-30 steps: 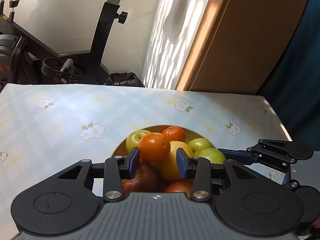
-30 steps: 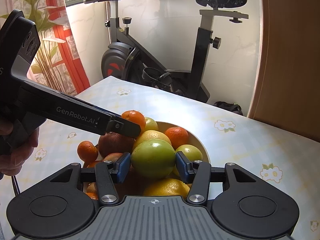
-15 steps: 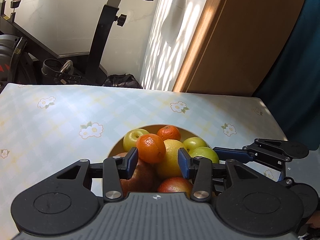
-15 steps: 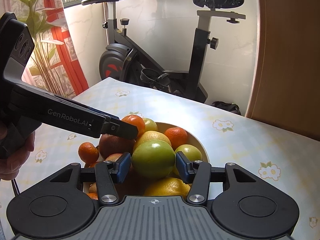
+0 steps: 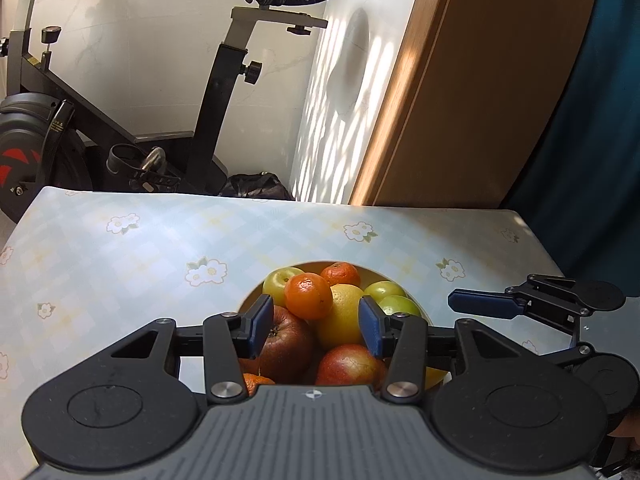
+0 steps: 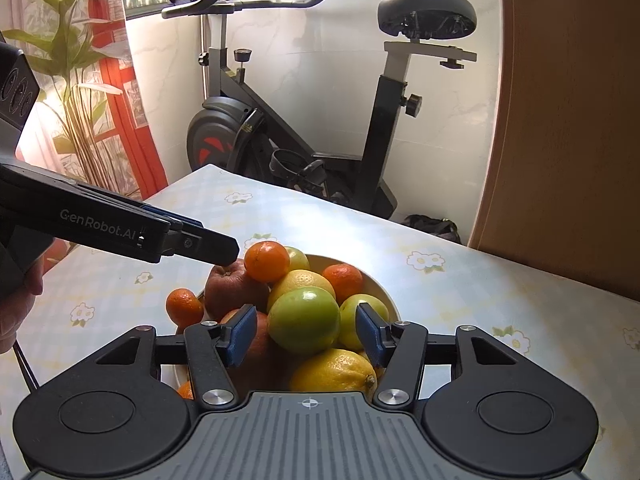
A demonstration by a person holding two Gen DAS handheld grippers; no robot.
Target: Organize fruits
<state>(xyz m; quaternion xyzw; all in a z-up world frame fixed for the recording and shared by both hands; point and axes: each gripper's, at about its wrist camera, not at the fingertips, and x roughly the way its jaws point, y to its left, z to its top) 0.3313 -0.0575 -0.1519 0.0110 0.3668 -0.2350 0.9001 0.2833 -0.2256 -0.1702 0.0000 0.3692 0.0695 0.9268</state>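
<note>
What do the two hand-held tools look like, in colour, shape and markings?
Both tools are black plastic with a ribbed grey top, round side discs, silver screws and blue pads. The left tool bears white "GenRobot.AI" lettering on its side. A thin dark cable hangs below it.

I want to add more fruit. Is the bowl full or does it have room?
Full. The bowl is heaped above its rim, a tangerine topping the pile and another perched at its left edge.
</note>
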